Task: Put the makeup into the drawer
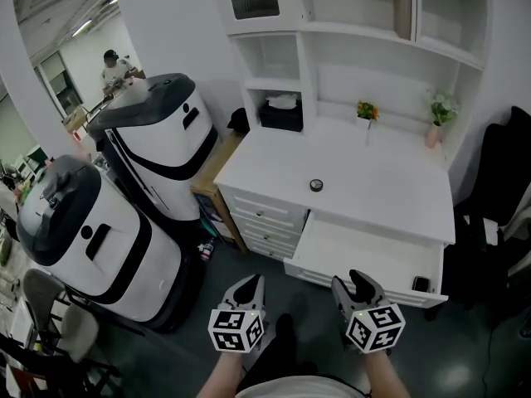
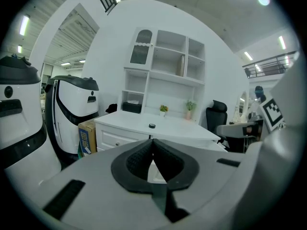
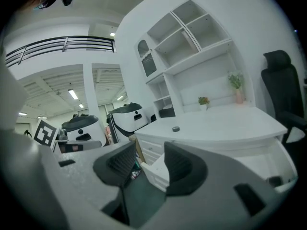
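Note:
A small round dark makeup case [image 1: 316, 185] lies on the white desk top [image 1: 373, 181]; it also shows as the makeup case [image 2: 152, 125] in the left gripper view and the makeup case [image 3: 176, 128] in the right one. Below the desk top, a white drawer [image 1: 365, 254] stands pulled out, with a small dark item [image 1: 421, 283] in its front right corner. Both grippers hover short of the drawer front, pointing at the desk. My left gripper [image 1: 250, 284] [image 2: 152, 141] is shut and holds nothing. My right gripper [image 1: 354, 282] [image 3: 148, 155] is open, with nothing between its pads.
Two large white-and-black machines [image 1: 158, 139] [image 1: 91, 230] stand left of the desk, with a cardboard box [image 1: 211, 181] beside it. A black chair [image 1: 502, 197] stands at the right. On the desk's back sit a black box [image 1: 282, 112] and two small flower pots [image 1: 367, 112] [image 1: 438, 116].

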